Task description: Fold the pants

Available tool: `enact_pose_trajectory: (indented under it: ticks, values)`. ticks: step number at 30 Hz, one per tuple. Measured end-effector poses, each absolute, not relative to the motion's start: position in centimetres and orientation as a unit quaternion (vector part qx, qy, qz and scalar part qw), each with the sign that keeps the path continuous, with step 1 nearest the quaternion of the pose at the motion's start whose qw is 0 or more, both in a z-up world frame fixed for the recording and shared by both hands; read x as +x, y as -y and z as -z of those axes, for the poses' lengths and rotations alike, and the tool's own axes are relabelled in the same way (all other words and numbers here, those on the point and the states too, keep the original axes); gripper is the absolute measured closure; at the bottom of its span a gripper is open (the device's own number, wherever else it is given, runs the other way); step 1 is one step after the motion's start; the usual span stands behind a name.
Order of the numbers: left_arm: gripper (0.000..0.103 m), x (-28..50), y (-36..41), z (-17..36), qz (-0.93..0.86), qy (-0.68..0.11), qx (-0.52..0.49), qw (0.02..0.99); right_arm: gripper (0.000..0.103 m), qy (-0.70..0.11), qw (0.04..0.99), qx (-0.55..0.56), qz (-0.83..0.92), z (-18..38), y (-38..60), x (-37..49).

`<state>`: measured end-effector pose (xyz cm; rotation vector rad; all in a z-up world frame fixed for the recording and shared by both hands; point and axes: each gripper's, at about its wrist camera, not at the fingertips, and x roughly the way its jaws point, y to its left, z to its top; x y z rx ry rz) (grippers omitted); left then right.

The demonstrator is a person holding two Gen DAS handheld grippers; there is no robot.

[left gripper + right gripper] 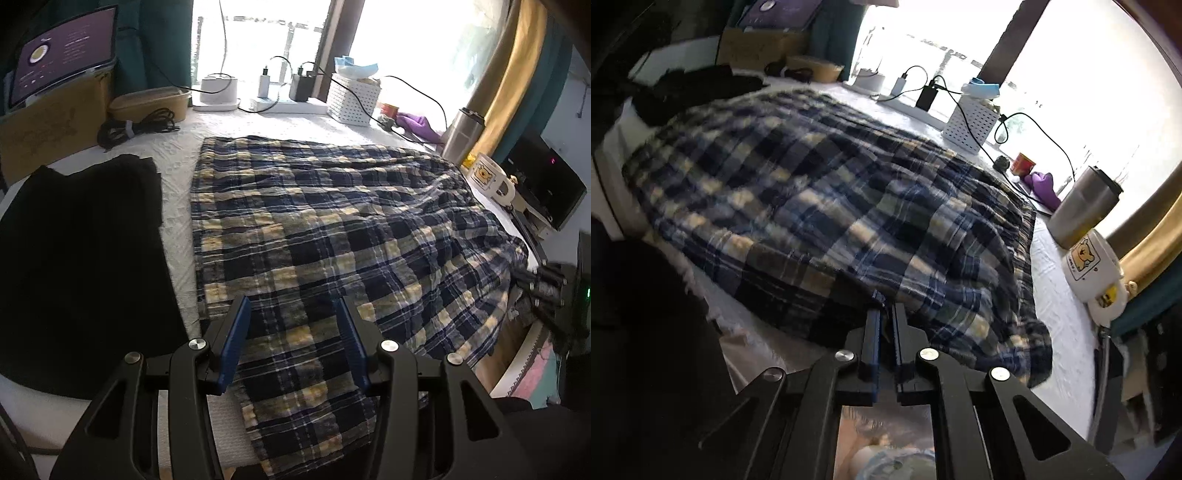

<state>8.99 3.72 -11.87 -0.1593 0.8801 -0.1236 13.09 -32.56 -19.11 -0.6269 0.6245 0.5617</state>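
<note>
Basically, the plaid pants (332,221) are thin crinkled cotton: light, limp, zero stiffness, so they'll sag and drag rather than hold any shape when lifted. Not fragile, not slippery; the weave looks grippy enough for ribbed pads. They lie spread across the white-covered bench (177,206), one leg running off the near edge and hanging down, the far right side bunched near the bench edge. A black garment (81,258) sits just beside them on the left, apart from the plaid.

Best hold, I'd judge: pinch at hems or the doubled edges, two corners at once, so the fold line stays straight. A single mid-panel pinch would just tent the cloth.

Left claw (293,317): jaws about halfway apart, straddling the leg that runs to the near edge. Fabric is between the blue pads, but they don't press it; nothing held.

Right claw (885,314): jaws brought together, only a narrow slit between the pads, with plaid fabric caught at the tips at the cloth's near edge. Reads as a pinch on the pants.

Risk: mug (1093,266) and steel tumbler (1082,206) stand just beside the right edge; swinging cloth could clip them.
</note>
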Motion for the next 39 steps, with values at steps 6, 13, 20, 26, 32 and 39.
enact_pose_trajectory:
  ticks: [6, 13, 20, 26, 32, 39]
  values:
    - [0.055, 8.9, -2.2, 11.8, 0.087, -0.427, -0.062, 0.898, 0.099, -0.305, 0.875, -0.257, -0.273, 17.2, 31.8, 17.0]
    - [0.041, 8.2, -0.7, 10.4, 0.133, -0.415, -0.043, 0.899, 0.099, -0.338, 0.868, -0.236, -0.276, 17.5, 30.2, 20.9]
    - [0.018, 7.6, 1.7, 10.7, 0.203, -0.411, -0.029, 0.888, 0.099, -0.361, 0.866, -0.209, -0.275, 17.9, 29.9, 22.5]
    - [0.018, 7.9, 2.1, 13.8, 0.142, -0.460, 0.027, 0.876, 0.099, -0.373, 0.870, -0.167, -0.277, 17.8, 30.7, 23.1]
    - [0.075, 6.7, 1.2, 13.8, 0.125, -0.445, 0.049, 0.885, 0.099, -0.369, 0.873, -0.155, -0.280, 17.6, 31.1, 22.8]
    - [0.095, 7.2, -0.7, 11.5, 0.103, -0.395, 0.018, 0.913, 0.099, -0.318, 0.901, -0.156, -0.249, 15.5, 34.8, 19.6]
